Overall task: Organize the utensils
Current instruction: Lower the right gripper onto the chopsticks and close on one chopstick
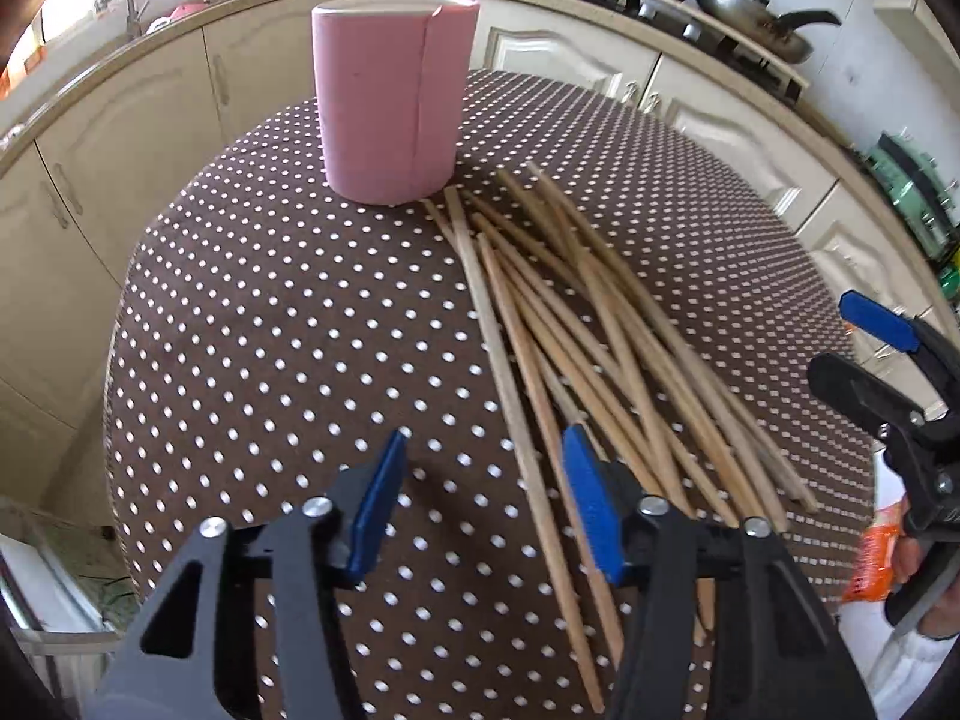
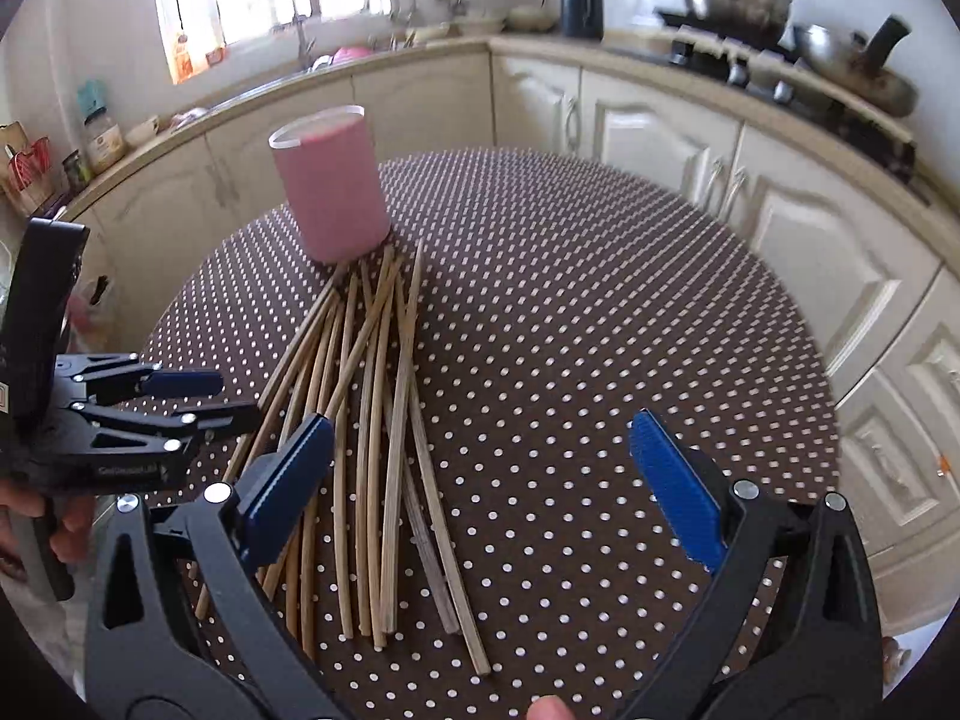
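Dotted tablecloth (image 1: 270,312) | chopsticks (image 1: 576,330) flat, tips toward upright pink holder (image 1: 390,102)

Two hand-held grippers, left gripper (image 1: 483,510) and right gripper (image 2: 480,480) — black angular plastic frames with triangular cut-outs, silver round rivets, and ribbed blue pads (image 2: 675,486) lining each finger.

pink holder (image 1: 390,102); tan wood chopsticks (image 1: 600,324); brown tablecloth (image 1: 270,312), white polka dots; cream cabinets (image 2: 660,138); blue gripper pads (image 2: 675,483)
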Motion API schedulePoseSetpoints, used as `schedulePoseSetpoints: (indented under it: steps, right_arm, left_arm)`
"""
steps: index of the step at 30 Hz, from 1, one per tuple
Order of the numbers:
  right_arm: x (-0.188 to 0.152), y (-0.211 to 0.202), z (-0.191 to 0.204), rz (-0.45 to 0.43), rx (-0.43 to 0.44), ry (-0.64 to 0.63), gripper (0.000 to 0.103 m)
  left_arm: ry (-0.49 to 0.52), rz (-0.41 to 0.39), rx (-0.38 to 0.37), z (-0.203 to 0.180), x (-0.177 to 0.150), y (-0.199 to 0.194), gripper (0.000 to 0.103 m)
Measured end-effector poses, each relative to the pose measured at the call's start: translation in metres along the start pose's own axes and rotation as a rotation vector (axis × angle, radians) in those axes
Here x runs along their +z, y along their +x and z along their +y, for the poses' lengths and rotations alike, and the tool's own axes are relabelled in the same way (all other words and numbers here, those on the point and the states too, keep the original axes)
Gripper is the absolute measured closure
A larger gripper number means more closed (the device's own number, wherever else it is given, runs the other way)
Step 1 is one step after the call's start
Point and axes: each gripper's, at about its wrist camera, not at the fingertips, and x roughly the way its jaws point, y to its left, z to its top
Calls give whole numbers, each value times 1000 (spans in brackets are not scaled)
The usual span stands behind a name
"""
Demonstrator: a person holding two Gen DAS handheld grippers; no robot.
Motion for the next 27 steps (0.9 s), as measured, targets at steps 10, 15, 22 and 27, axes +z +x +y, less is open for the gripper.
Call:
schedulePoseSetpoints:
  steps: [10,15,22,27]
  right_arm:
    - [13,32,0,143,55,-44,29]
    - [22,49,1,227,63,-67,52]
    - [37,68,6,329,58,-117,60]
    - [41,86,11,398,64,-144,67]
  left_arm:
    - [3,53,41,-2,21,7,61]
    - [-2,92,37,1,37,14,64]
    - [15,118,103,-2,57,25,91]
    - [-28,101,62,10,56,23,97]
